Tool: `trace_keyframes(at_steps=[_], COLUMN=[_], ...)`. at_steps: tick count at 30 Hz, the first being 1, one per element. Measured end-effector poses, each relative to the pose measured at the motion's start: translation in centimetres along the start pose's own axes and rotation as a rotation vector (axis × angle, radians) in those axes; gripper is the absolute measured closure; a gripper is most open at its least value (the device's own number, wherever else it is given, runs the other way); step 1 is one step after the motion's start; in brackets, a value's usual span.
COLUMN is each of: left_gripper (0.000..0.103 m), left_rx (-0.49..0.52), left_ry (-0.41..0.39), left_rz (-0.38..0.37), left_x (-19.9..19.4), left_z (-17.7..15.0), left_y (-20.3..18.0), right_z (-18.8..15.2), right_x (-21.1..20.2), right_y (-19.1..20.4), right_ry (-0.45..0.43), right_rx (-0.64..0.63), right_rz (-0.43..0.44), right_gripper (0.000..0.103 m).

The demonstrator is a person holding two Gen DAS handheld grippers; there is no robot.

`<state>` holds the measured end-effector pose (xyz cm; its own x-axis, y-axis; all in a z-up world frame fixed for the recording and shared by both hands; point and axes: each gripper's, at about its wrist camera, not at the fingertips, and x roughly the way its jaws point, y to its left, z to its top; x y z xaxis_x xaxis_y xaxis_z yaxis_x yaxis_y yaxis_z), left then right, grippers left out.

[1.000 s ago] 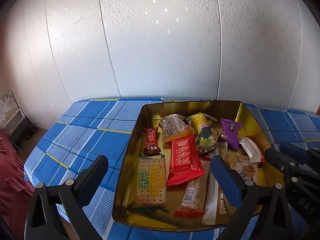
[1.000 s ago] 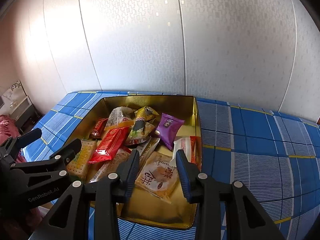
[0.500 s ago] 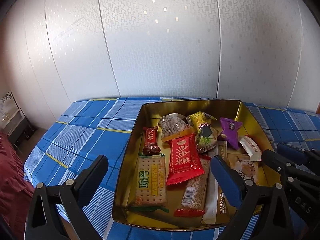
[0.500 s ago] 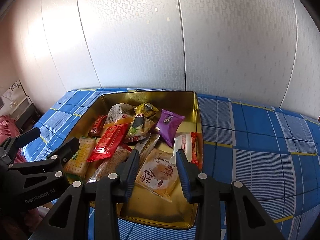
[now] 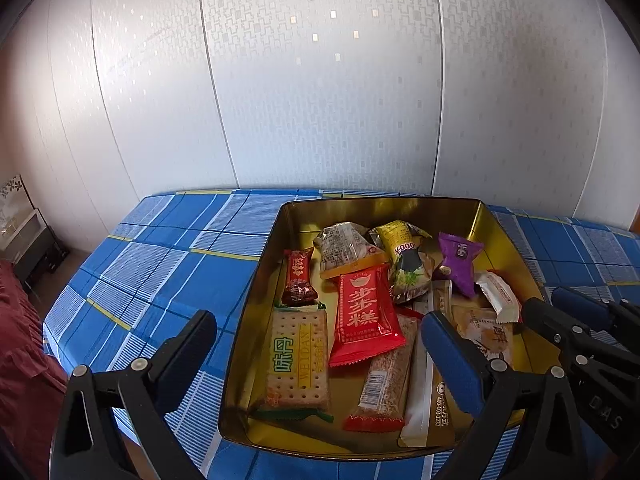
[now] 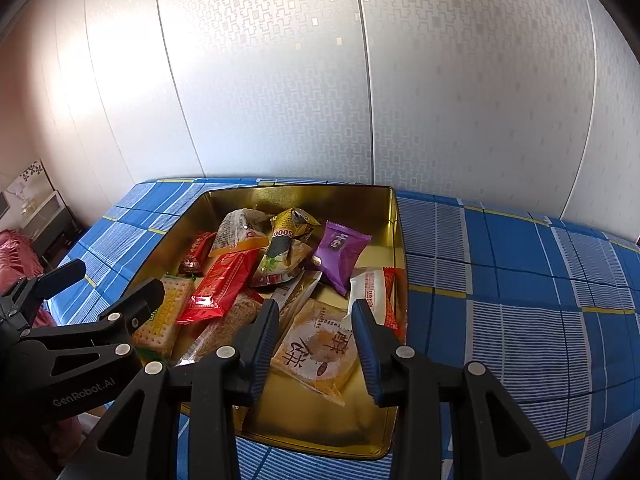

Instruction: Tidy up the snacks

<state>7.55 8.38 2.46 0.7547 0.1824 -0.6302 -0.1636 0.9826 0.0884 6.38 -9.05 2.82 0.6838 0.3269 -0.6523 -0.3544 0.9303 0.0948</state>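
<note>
A gold tin (image 5: 256, 292) (image 6: 401, 240) sits on a blue checked tablecloth (image 5: 160, 272) and holds several wrapped snacks. Among them are a red packet (image 5: 362, 312) (image 6: 224, 280), a cracker pack (image 5: 298, 356) (image 6: 166, 316), a purple packet (image 5: 458, 260) (image 6: 340, 250) and a yellow pastry packet (image 6: 320, 348). My left gripper (image 5: 316, 332) (image 6: 116, 280) hovers wide open over the tin's near left part, holding nothing. My right gripper (image 6: 316, 316) (image 5: 560, 308) hangs above the pastry packet with a narrow gap between its blue pads and nothing in them.
A pale panelled wall rises right behind the table. The cloth (image 6: 520, 300) stretches bare to the right of the tin and to its left. Beyond the table's left edge are red fabric (image 5: 20, 340) and a low cabinet (image 5: 28, 236).
</note>
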Motion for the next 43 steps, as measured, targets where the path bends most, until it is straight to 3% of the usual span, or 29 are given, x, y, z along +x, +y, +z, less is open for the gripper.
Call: trace_keyframes(at_steps=[43], left_gripper=[0.000], left_rx=[-0.034], left_ry=[0.016], left_rz=[-0.053], left_x=[0.02], left_z=[-0.02], left_y=[-0.07], right_z=[0.24], right_x=[-0.26], right_y=[-0.62], right_ry=[-0.011], right_rx=[0.025], right_rz=[-0.007], right_gripper=[0.065])
